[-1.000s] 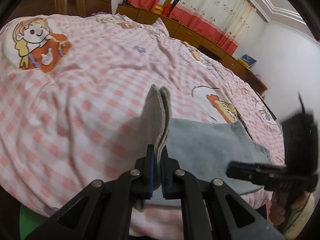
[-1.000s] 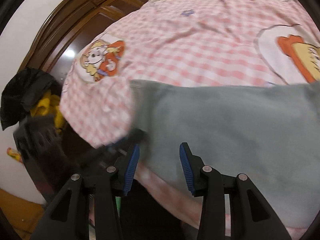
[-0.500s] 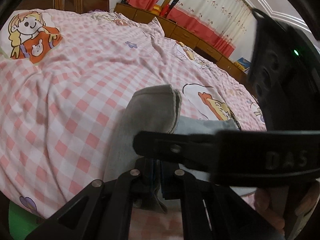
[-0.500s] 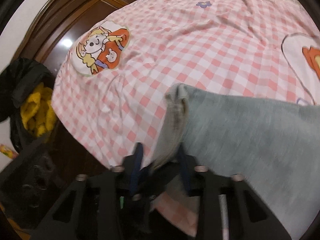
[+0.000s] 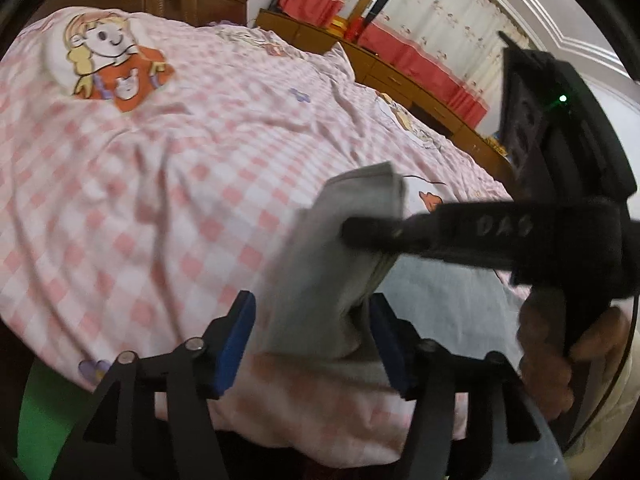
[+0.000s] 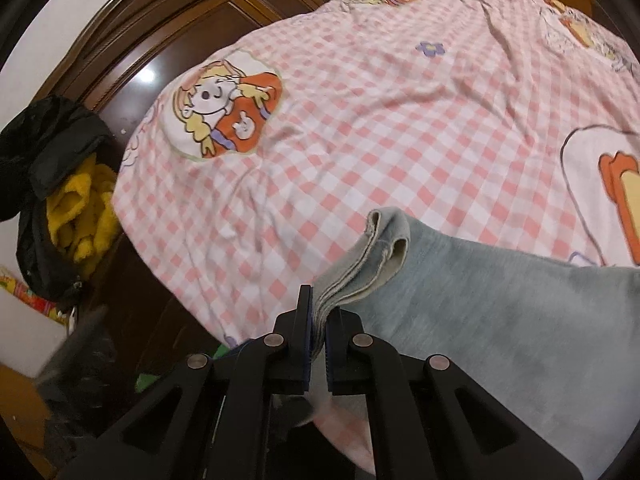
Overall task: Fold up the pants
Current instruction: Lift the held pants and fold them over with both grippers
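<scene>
Several soft, limp layers of the grey pants lie on the near edge of the checked bedspread, best held at the stacked hem where the right gripper pinches them, the left gripper spread open around it.

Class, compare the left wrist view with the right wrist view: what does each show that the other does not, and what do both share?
Only the left wrist view shows the red-and-white curtains, the open left gripper around the raised cuff end, and the person's hand holding the right gripper's handle.

Only the right wrist view shows the black and yellow clothing pile beside the bed, and the right gripper's blue pads pinching the layered cuff edges.

Both show the grey-blue pants, the pink checked bedspread with its cartoon girl print, and the dark wooden wardrobe.
</scene>
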Demonstrator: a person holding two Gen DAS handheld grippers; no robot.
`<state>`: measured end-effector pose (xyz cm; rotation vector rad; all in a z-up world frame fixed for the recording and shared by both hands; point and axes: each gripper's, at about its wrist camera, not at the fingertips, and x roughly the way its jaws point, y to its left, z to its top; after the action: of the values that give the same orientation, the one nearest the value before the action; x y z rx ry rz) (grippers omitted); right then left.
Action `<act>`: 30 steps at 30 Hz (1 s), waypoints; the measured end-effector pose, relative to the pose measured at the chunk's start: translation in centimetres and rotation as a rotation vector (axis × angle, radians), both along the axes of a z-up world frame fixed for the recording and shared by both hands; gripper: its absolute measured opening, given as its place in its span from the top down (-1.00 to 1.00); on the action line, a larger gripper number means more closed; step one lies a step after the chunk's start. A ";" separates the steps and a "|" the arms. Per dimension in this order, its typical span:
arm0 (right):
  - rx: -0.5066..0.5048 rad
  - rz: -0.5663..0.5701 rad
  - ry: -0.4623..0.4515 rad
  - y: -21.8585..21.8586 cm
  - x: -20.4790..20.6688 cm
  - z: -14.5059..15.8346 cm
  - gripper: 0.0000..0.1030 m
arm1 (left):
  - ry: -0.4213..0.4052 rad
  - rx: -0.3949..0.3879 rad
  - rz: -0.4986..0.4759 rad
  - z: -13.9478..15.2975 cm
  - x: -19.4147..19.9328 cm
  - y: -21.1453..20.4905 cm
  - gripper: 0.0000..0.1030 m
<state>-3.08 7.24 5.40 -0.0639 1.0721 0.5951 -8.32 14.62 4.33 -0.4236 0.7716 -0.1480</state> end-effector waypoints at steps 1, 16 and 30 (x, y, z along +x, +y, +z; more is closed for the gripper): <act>-0.007 0.006 -0.011 0.0 -0.1 0.4 0.90 | 0.001 -0.002 0.000 0.0 -0.2 0.1 -0.33; 0.015 -0.041 -0.131 -6.1 -1.7 10.5 0.90 | 0.017 -0.012 -0.062 0.0 -1.1 -6.6 -0.62; 0.028 -0.308 -0.281 -25.8 -5.4 18.6 0.90 | 0.009 0.274 -0.264 -0.5 1.3 -21.8 -0.62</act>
<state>-8.47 -18.57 23.97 0.0410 0.7808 0.3110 -7.04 -7.14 3.87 -0.0618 0.8413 -0.2830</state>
